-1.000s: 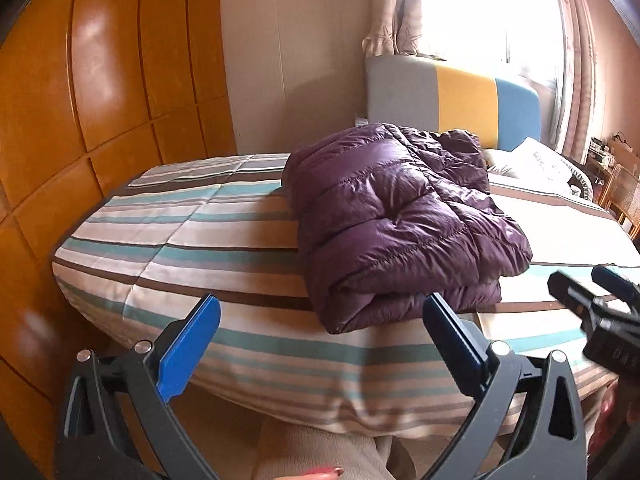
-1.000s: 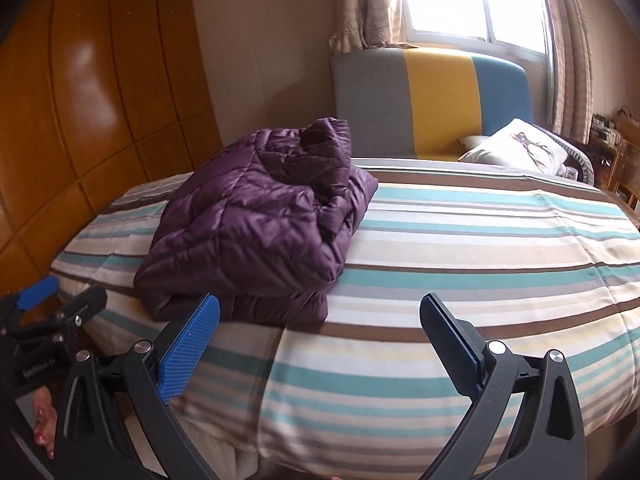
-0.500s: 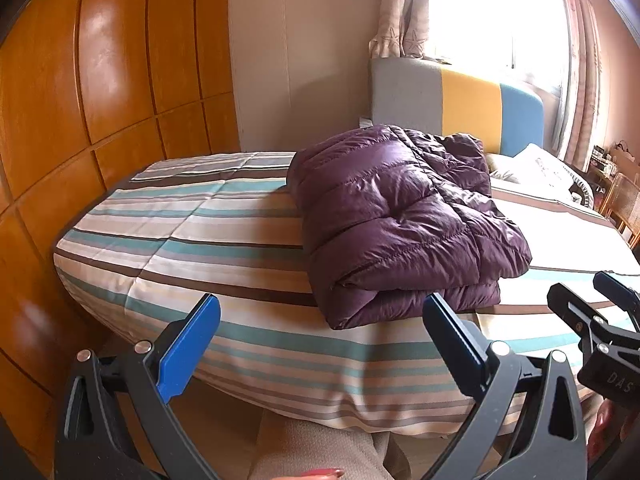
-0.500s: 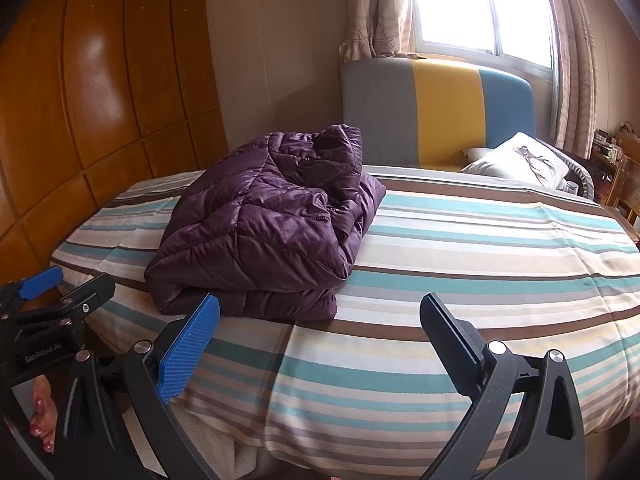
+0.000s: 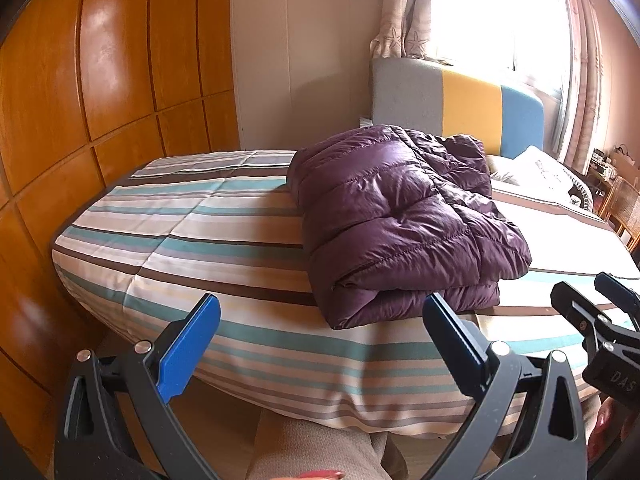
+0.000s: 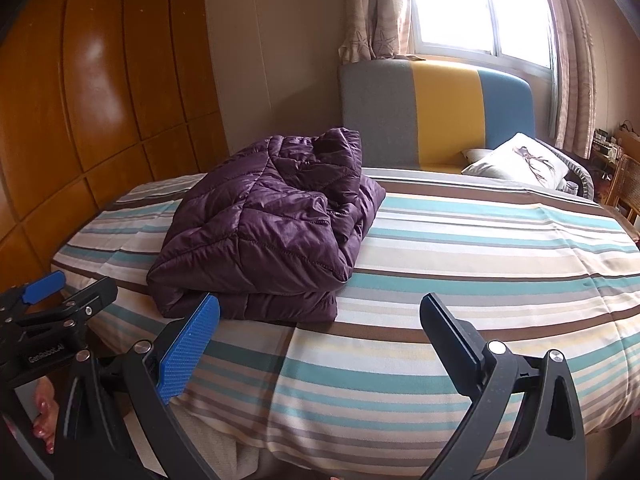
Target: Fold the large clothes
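On the striped bed (image 5: 224,236) the folded purple jacket (image 5: 400,220) lay near the edge; left gripper (image 5: 320,336) and right gripper (image 6: 318,334) were held spread, empty. Slippery padding was judged likely to spring open.

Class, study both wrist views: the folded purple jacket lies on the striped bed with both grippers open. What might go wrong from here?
1. The purple jacket lies near the bed's front edge; a nudge might slide it off.
2. Its puffy top layer looks loose and may spring open, since the left gripper and right gripper hold nothing.
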Motion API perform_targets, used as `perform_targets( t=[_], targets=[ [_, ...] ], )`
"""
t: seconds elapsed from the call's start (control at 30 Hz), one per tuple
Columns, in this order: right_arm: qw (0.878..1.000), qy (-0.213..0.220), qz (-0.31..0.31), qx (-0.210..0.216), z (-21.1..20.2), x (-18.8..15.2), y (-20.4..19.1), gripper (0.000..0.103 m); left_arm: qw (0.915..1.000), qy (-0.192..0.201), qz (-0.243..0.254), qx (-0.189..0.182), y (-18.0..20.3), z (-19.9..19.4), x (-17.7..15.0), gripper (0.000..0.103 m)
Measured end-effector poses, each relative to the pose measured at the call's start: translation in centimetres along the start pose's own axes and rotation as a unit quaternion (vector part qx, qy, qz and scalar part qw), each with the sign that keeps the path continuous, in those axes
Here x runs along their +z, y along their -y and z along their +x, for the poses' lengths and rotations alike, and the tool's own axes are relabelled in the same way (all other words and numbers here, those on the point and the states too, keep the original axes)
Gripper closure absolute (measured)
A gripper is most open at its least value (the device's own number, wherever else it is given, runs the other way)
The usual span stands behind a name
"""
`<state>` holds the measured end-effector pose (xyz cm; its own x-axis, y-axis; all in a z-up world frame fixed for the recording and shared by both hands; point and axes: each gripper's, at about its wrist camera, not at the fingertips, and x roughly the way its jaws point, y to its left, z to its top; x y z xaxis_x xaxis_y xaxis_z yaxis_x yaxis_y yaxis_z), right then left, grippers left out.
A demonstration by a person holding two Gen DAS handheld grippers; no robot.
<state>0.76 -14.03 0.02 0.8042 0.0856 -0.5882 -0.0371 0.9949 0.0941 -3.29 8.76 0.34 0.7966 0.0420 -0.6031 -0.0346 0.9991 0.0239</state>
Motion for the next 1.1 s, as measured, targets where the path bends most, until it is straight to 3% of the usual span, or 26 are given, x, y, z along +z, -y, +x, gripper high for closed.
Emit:
perform_targets(
  t=[1.1],
  targets=[
    [1.000,-0.002,-0.003,0.000,0.04,-0.08,-0.12,0.003,1.0000,-0.004,0.002,-0.001,0.16,0.10,-0.14,0.002]
  ],
)
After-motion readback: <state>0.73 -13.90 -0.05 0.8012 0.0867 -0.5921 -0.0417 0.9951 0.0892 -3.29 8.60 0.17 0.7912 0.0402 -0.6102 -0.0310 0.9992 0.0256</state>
